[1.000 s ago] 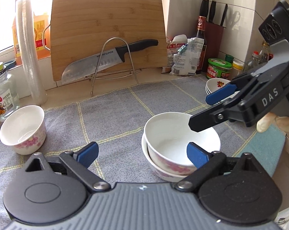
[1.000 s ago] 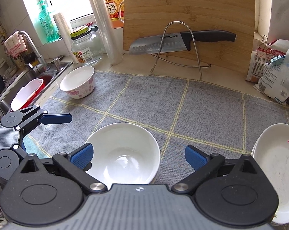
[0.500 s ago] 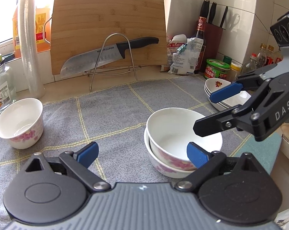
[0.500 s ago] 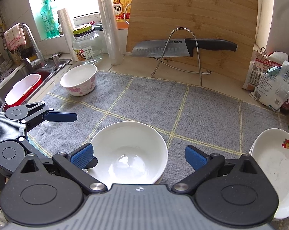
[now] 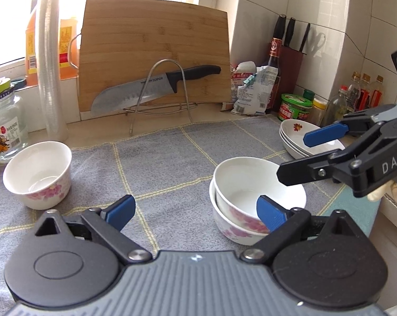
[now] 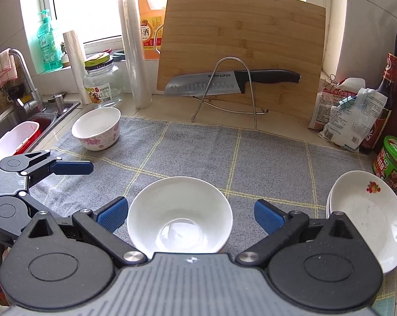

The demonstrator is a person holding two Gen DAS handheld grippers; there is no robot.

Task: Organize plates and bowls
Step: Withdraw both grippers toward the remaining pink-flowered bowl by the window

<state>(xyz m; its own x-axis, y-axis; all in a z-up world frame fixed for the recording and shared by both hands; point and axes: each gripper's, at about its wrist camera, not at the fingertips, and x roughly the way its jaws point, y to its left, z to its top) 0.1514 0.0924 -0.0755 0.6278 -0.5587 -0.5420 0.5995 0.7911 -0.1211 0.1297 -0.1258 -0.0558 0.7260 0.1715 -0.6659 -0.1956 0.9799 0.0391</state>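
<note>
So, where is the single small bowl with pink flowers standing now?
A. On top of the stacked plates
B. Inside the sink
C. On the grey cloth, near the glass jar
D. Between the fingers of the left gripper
C: the small bowl stands alone on the grey cloth, close to the glass jar, with no gripper touching it.

Bright, blown-out window [image 6: 93, 5] backlight, sharp centre, fisheye-bent edges.

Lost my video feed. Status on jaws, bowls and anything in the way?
Left gripper and right gripper open, both empty. Two bowls nested mid-cloth; single bowl apart at left; plates stacked at right. Nothing lying between single bowl and stack.
</note>
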